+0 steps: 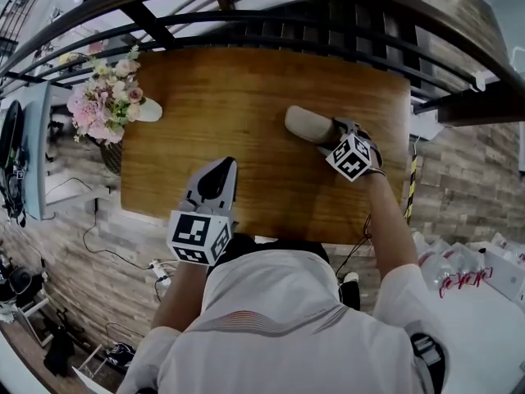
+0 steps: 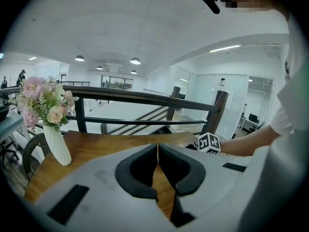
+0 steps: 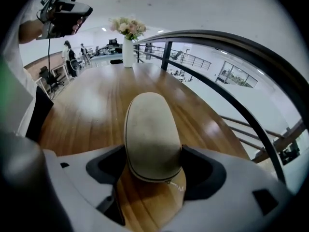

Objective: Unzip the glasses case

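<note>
Two hand-held grippers are seen over a wooden table (image 1: 246, 89). A beige oval glasses case (image 1: 310, 125) is laid flat on the table's right half, toward its far edge, with its long axis running along the tabletop. The right gripper (image 1: 335, 136) is tilted steeply down onto the table at the case's near end. In the right gripper view its jaws are spread wide and released, and that end of the case (image 3: 152, 134) is set between them, with the dark pads just beside its flanks. No squeeze on the case is shown. A dark zip line (image 3: 145, 177) is traced round the case's rim, and the case is closed.

The left gripper (image 1: 220, 171) is held above the table's near edge, left of the middle and well apart from the case. Its jaws are clenched together on nothing, and only a thin slit is left between the pads (image 2: 145, 170).

A white vase of pink flowers (image 1: 102, 101) is placed at the table's left edge. A dark metal railing (image 1: 246, 23) is seen beyond the table's far edge.
</note>
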Available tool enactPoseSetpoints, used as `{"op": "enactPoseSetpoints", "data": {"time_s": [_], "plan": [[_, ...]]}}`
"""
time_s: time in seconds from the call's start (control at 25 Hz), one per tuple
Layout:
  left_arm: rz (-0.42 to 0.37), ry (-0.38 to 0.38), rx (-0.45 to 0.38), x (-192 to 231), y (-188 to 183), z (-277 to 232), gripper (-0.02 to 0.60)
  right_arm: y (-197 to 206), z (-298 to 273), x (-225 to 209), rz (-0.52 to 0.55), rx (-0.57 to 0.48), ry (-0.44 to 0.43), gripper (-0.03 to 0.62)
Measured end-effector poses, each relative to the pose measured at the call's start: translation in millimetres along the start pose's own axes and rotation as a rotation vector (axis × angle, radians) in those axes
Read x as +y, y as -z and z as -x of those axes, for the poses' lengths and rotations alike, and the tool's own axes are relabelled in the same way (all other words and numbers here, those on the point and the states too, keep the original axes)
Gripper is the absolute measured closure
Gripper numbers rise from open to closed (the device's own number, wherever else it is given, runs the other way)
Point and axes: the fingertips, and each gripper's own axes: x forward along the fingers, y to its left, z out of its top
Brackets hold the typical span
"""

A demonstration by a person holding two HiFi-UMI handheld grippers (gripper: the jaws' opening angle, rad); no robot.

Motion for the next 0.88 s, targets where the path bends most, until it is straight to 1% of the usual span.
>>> {"op": "enactPoseSetpoints", "data": {"time_s": [0.08, 0.24, 0.32, 0.48, 0.56, 0.72, 0.88], "plan": [[0.002, 0.004, 0.000, -0.5, -0.1, -0.2, 0.560, -7.1, 7.0, 0.6, -0.061, -0.050, -0.014, 0.190], [0.002, 0.017, -0.005, 0.3, -2.3, -0.9, 0.560, -25.2, 28.9, 2.4, -0.204, -0.155, -0.012, 0.203], [0.002, 0.028, -0.013, -0.1, -5.4, -1.8, 0.560, -32.3, 39.2, 6.0, -0.318, -0.216, -0.038, 0.206], [-0.003, 0.056, -0.034, -2.4, -14.8, -0.7, 0.560, -51.6, 67.2, 17.9, -0.594, -0.359, -0.122, 0.206], [-0.005, 0.075, -0.046, -3.2, -19.9, 1.5, 0.560, -68.3, 86.6, 28.2, -0.690, -0.442, -0.174, 0.206], [-0.003, 0.112, -0.081, -7.1, -34.8, 4.6, 0.558, -100.4, 133.3, 44.4, -0.824, -0.614, -0.261, 0.206], [0.020, 0.162, -0.140, -13.3, -56.1, 3.5, 0.558, -124.1, 180.3, 47.0, -0.888, -0.749, -0.303, 0.212]]}}
